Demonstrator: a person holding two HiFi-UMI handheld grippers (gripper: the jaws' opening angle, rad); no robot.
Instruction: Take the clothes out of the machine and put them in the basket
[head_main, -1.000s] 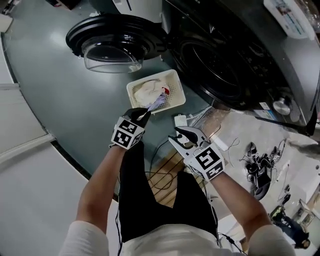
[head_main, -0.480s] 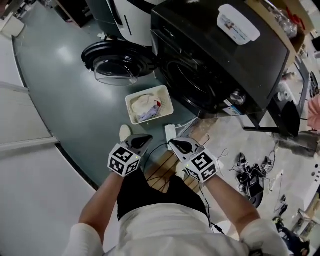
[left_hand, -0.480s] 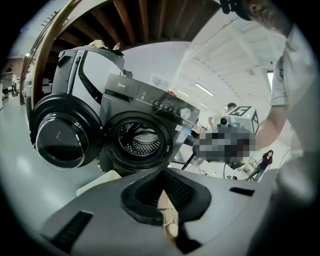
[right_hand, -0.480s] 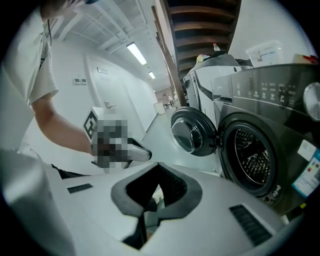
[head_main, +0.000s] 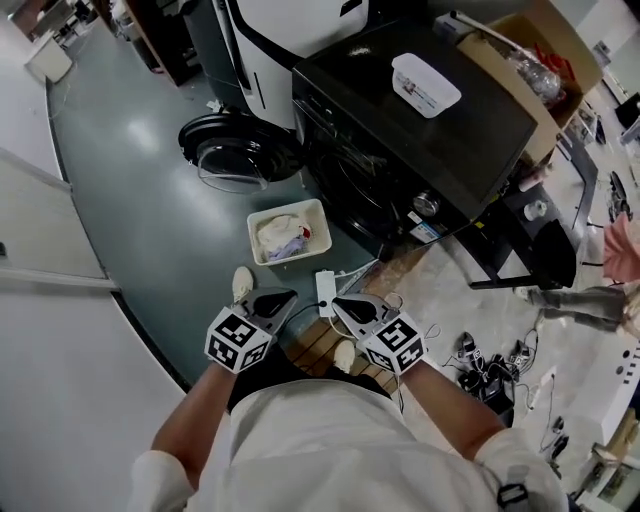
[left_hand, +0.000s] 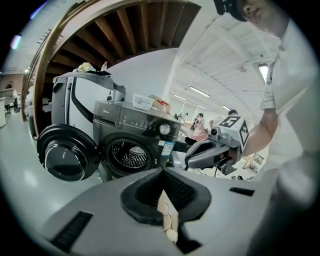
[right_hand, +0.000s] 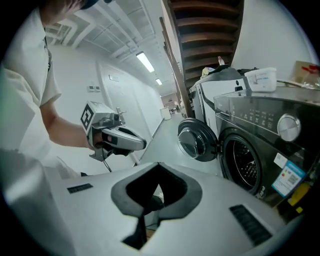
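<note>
Both tongs are clenched on nothing. The left tongs (head_main: 283, 296) show their pads meeting bare, and the right tongs (head_main: 338, 303) have just been closing, with no cloth between them either. We hold the 2 side by side, close to the body and tipped a little downward, high over the floor. We read this as a rest posture, since nothing needs carrying.

The clothes (head_main: 283, 238) lie heaped in the basket (head_main: 325, 225), which stands on the floor just in front of the machine (head_main: 410, 130), near its opening so each load has a short drop. The drum (left_hand: 131, 155) looks empty in the left gripper view, so we judge the task about finished.

The door (head_main: 238, 152) hangs wide open to the left, jutting over the grey floor (head_main: 140, 220), where the way is broad. To the right, cables (head_main: 485, 360) and a power strip (head_main: 325, 292) crowd the ground near our feet, so stepping there calls for care.
</note>
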